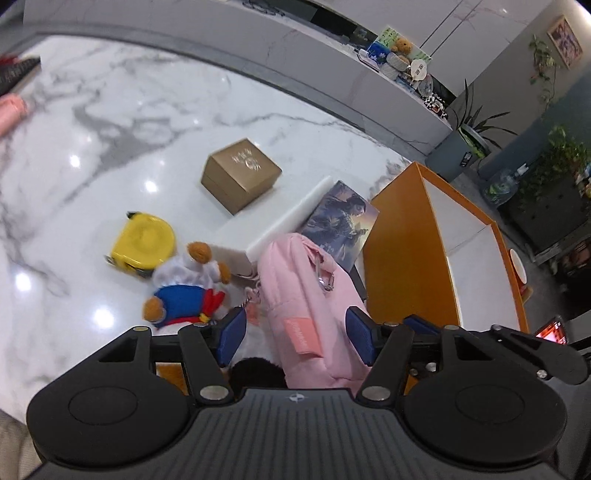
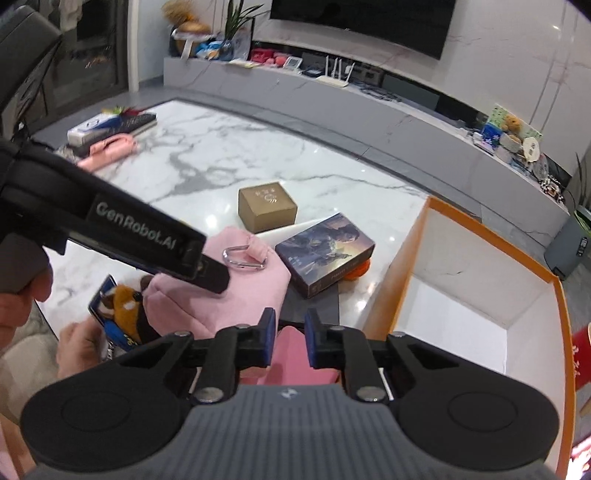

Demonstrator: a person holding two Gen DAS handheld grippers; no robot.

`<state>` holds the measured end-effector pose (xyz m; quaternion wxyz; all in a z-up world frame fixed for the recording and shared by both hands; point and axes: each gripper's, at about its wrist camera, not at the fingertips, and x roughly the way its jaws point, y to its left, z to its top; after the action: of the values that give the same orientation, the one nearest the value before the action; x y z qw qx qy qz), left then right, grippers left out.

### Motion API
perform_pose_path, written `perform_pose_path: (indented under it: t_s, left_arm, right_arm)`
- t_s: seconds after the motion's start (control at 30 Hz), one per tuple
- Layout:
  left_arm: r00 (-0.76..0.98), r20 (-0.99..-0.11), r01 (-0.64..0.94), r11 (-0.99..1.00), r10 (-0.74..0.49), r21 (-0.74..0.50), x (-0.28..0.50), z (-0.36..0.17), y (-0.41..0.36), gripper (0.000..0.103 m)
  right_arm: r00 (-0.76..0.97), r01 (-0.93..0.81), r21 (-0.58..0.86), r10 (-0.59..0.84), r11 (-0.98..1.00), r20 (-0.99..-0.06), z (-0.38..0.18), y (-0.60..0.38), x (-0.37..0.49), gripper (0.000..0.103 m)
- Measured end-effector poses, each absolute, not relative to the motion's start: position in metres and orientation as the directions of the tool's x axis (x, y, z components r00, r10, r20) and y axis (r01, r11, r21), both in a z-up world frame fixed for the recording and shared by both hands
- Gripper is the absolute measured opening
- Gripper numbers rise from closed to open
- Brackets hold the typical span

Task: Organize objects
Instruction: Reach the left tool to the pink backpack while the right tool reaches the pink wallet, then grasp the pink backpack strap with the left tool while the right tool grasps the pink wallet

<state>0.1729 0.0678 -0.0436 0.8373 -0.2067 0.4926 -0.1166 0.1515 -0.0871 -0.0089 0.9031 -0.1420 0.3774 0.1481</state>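
I see bright indoor light, with round ceiling-lamp glints on the glossy white marble tabletop (image 1: 110, 122) left of the brown cardboard box (image 1: 241, 175). Fisheye edges bend; that box is slightly motion-blurred.

**A living room at home**

This is a home's sitting room. A large dark television (image 2: 364, 22) hangs on a pale wall above a long, low grey-and-white media shelf (image 2: 332, 99). On that shelf sit a white router (image 2: 334, 79) with upright aerials, a teddy bear (image 2: 511, 123), small boxes and ornaments. Potted plants (image 1: 471, 125) stand at the shelf's end, and a framed picture (image 1: 565, 40) hangs on the wall beyond. In front lies a glossy marble-patterned coffee table (image 2: 229, 155) scattered with household odds and ends.
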Motion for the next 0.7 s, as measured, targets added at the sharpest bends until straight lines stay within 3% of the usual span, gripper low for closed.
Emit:
perform_pose_path:
  t_s: [0.07,0.17,0.3,0.53,0.7]
  left_arm:
    - [0.48,-0.774,-0.01,0.88,-0.412,-0.475,0.176,-0.048,0.068,0.07]
    - [0.478,-0.75,0.004,0.855,-0.457,-0.519,0.177,-0.051,0.069,0.049]
    - [0.497,-0.739,0.053,0.865,-0.456,-0.498,0.174,-0.049,0.063,0.036]
    - [0.58,-0.702,0.113,0.894,-0.414,-0.433,0.163,-0.019,0.061,0.028]
    - [0.673,-0.67,0.138,0.943,-0.313,-0.302,0.158,0.027,0.075,0.028]
  right_arm:
    - [0.665,-0.386,-0.151,0.161,0.91,-0.729,-0.013,-0.085,0.155,0.017]
    - [0.666,-0.394,-0.171,0.152,0.903,-0.73,-0.019,-0.082,0.157,0.017]
    - [0.674,-0.399,-0.192,0.145,0.896,-0.725,-0.023,-0.078,0.157,0.017]
    - [0.678,-0.41,-0.181,0.166,0.894,-0.716,-0.015,-0.076,0.156,0.018]
    - [0.664,-0.401,-0.107,0.208,0.91,-0.719,0.007,-0.084,0.164,0.019]
